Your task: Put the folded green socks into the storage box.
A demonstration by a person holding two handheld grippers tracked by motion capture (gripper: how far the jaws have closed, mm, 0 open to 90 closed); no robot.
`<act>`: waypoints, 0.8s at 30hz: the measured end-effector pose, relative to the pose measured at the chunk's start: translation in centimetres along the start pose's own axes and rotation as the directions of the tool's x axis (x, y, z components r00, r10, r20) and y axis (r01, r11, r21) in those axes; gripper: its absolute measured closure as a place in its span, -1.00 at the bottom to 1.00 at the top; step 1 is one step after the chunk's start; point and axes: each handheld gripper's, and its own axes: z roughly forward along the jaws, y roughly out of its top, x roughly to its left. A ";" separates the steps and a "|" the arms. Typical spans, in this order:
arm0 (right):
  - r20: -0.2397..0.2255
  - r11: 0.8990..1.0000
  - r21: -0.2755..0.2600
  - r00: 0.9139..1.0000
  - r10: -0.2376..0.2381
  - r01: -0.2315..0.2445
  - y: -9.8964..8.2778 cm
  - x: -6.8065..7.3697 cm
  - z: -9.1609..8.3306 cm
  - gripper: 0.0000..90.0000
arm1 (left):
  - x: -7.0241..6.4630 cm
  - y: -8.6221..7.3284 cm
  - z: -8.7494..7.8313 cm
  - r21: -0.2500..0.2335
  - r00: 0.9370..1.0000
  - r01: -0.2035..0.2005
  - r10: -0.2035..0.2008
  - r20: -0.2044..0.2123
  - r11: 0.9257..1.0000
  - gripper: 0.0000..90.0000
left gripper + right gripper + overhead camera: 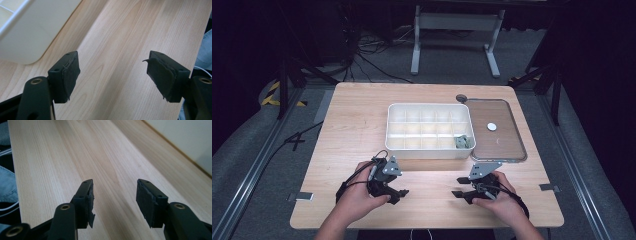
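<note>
Table [362, 125]: pale wood with a straight lengthwise grain, rectangular with rounded corners, its bare top lit brightest along the near middle
Left gripper [398, 194]: held in the person's left hand [357, 197] just above the near part of the table, tips pointing toward the other gripper; in the left gripper view [113, 75] its jaws stand wide apart with nothing between them, bare wood under the gap
Right gripper [458, 194]: held in the right hand [504, 202] at the near right of the table, tips pointing toward the left gripper and a little apart from it; in the right gripper view [115, 200] the jaws are parted, less widely than the left pair, with nothing gripped
Pads [71, 75]: black, worn, frayed at the edges on both grippers
White divided tray [430, 150]: at the table's middle, just beyond both grippers, split into many compartments; its rounded outer wall fills the top left corner of the left gripper view [27, 37]
Small grey piece [462, 141]: lies in the tray's near right compartment
Brown flat tray [507, 145]: touching the white tray's right side, grey rim, a small white disc [492, 127] lying on it
Room: dark walls, grey floor, cables trailing behind the table, a white stand's legs [457, 45] at the far side, yellow and black tape [274, 95] at the left
Near table edge: blue cloth of the person's clothing shows past it in both gripper views
</note>
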 end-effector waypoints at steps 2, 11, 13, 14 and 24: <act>-0.007 1.000 0.002 1.000 0.000 0.000 -0.2 0.2 0.1 0.08 | 0.1 -0.2 0.4 0.019 1.000 -0.006 0.005 0.010 1.000 -0.40; 0.014 0.999 0.010 0.999 -0.051 0.051 -0.4 1.8 1.1 0.06 | 0.0 -1.1 1.9 0.111 0.996 -0.049 0.041 0.079 0.993 -0.41; 0.022 0.998 0.029 0.998 -0.057 0.056 -0.4 2.1 1.4 0.07 | -0.1 -1.2 2.1 0.124 0.996 -0.054 0.044 0.082 0.991 -0.42; 0.021 0.998 0.029 0.998 -0.058 0.057 -0.4 2.2 1.5 0.07 | -0.1 -1.2 2.2 0.133 0.996 -0.061 0.050 0.079 0.989 -0.42; 0.059 0.999 0.024 0.998 -0.031 0.029 -0.7 1.6 1.4 0.01 | -0.2 -1.6 3.0 0.187 0.992 -0.076 0.055 0.114 0.979 -0.46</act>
